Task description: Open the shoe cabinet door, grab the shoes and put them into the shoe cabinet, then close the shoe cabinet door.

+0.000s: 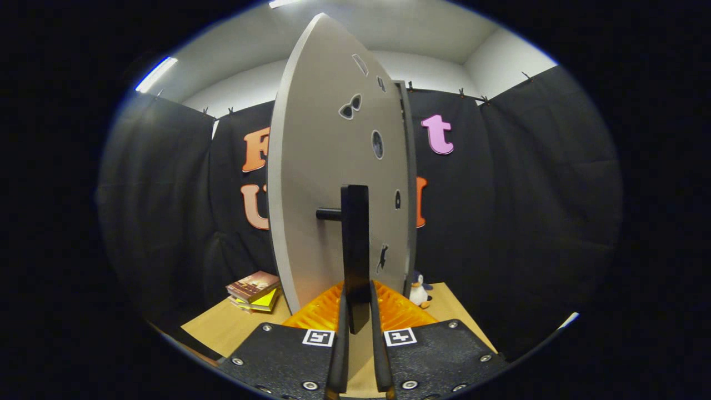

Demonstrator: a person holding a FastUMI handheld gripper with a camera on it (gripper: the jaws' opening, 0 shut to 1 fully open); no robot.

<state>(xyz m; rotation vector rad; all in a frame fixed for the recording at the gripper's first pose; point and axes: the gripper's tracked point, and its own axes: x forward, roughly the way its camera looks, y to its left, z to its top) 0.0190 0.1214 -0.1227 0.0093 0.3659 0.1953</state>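
Observation:
The grey shoe cabinet door (322, 183), cut with small shaped holes, stands just ahead of me, seen at a slant. Its black bar handle (355, 233) runs upright and stands off the door on a short post (328, 214). My gripper (358, 303) is shut on the lower end of this handle, one finger on each side. An orange ribbed surface (402, 314) lies under the door's lower edge, just beyond the fingers.
A stack of books (253, 290) lies on the wooden table (222, 328) left of the door. A small penguin toy (420, 290) stands right of the door, near the table's far edge. Black cloth walls close in the booth.

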